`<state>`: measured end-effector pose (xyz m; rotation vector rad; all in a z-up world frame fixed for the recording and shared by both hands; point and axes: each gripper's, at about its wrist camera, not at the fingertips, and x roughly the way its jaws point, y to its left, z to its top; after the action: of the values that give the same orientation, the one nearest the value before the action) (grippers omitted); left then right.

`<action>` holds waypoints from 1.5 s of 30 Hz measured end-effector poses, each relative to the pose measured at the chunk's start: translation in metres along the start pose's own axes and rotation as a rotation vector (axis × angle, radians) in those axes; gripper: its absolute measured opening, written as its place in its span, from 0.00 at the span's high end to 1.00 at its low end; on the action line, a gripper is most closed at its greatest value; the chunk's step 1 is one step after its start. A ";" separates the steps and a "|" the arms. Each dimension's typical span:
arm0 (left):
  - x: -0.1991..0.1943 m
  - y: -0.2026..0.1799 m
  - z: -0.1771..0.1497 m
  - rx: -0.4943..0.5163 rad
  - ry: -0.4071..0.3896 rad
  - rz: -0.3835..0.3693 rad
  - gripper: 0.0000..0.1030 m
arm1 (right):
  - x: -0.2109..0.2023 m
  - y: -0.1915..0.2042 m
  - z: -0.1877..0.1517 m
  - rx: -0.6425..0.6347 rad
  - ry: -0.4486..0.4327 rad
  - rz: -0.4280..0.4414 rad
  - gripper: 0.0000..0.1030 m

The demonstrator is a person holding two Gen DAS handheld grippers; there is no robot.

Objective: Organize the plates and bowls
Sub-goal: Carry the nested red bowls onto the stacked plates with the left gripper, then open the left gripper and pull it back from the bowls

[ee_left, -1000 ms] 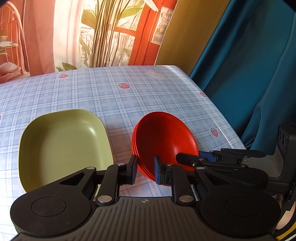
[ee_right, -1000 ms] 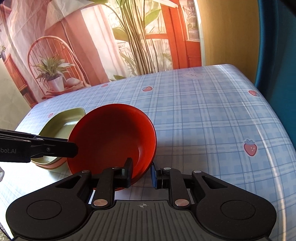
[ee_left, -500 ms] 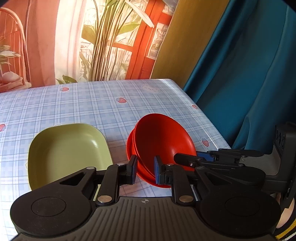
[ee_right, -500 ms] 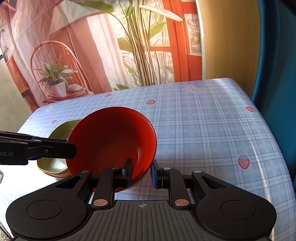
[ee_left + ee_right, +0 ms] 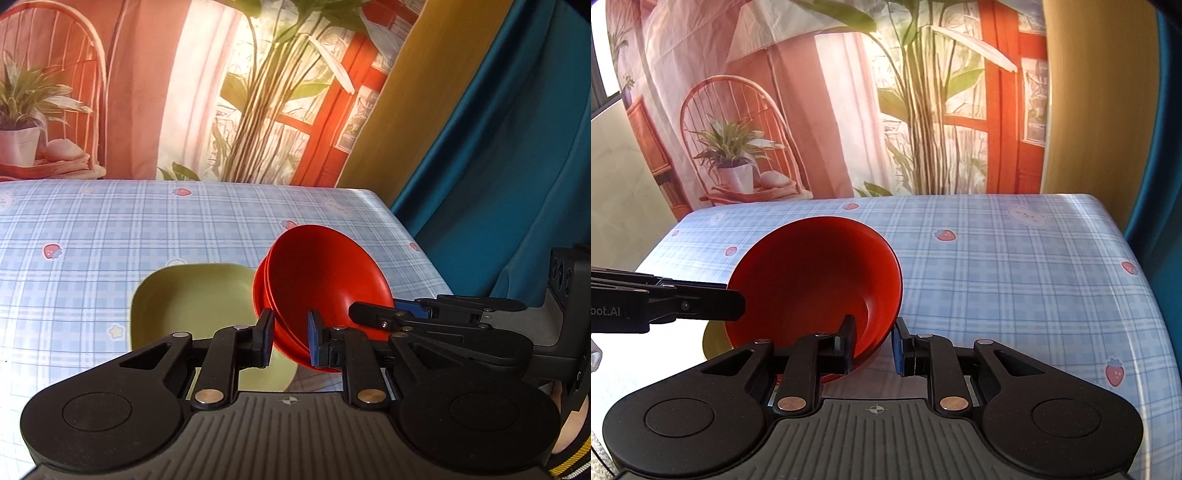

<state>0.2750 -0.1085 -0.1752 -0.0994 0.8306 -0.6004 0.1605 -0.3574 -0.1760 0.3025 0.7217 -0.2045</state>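
Observation:
A stack of nested red bowls point(image 5: 321, 280) hangs tilted in the air above the checked tablecloth point(image 5: 110, 229). My left gripper point(image 5: 291, 332) is shut on the stack's near rim. My right gripper point(image 5: 373, 317) comes in from the right and clamps the rim too. In the right wrist view the right gripper point(image 5: 873, 343) is shut on the red bowls point(image 5: 812, 280), with the left gripper point(image 5: 731, 304) reaching in from the left. A green squarish plate point(image 5: 192, 295) lies on the table below and left of the bowls. Only a sliver of this green plate point(image 5: 713, 341) shows under the stack.
The table point(image 5: 1015, 277) ends at a rounded right edge beside a teal curtain point(image 5: 498, 184). A printed backdrop with a chair and plants point(image 5: 738, 147) hangs behind the far edge. A person's hand point(image 5: 569, 435) shows at the lower right.
Both grippers have risen with the red bowls and carried them leftward. The stack now overlaps the green plate, and the table looks farther below.

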 end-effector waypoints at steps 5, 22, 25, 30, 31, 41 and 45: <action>-0.007 0.030 -0.002 -0.047 -0.002 0.028 0.82 | 0.019 0.030 0.009 -0.043 0.022 0.019 0.82; -0.008 0.076 -0.018 -0.106 0.028 0.072 0.82 | 0.055 0.072 0.000 -0.061 0.087 0.039 0.82; -0.007 0.079 -0.020 -0.109 0.032 0.080 0.82 | 0.056 0.075 -0.001 -0.061 0.089 0.038 0.82; -0.007 0.079 -0.023 -0.098 0.041 0.087 0.82 | 0.056 0.076 -0.002 -0.064 0.089 0.037 0.80; -0.008 0.078 -0.023 -0.095 0.038 0.089 0.82 | 0.055 0.076 -0.002 -0.066 0.086 0.034 0.79; -0.028 0.065 -0.014 -0.048 -0.001 0.146 0.46 | 0.030 0.071 0.002 -0.070 0.032 0.013 0.64; -0.039 0.059 -0.015 -0.025 -0.013 0.182 0.34 | 0.018 0.069 0.001 -0.064 0.012 0.002 0.53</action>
<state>0.2714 -0.0363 -0.1778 -0.0501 0.8243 -0.4180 0.1943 -0.2943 -0.1732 0.2437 0.7382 -0.1779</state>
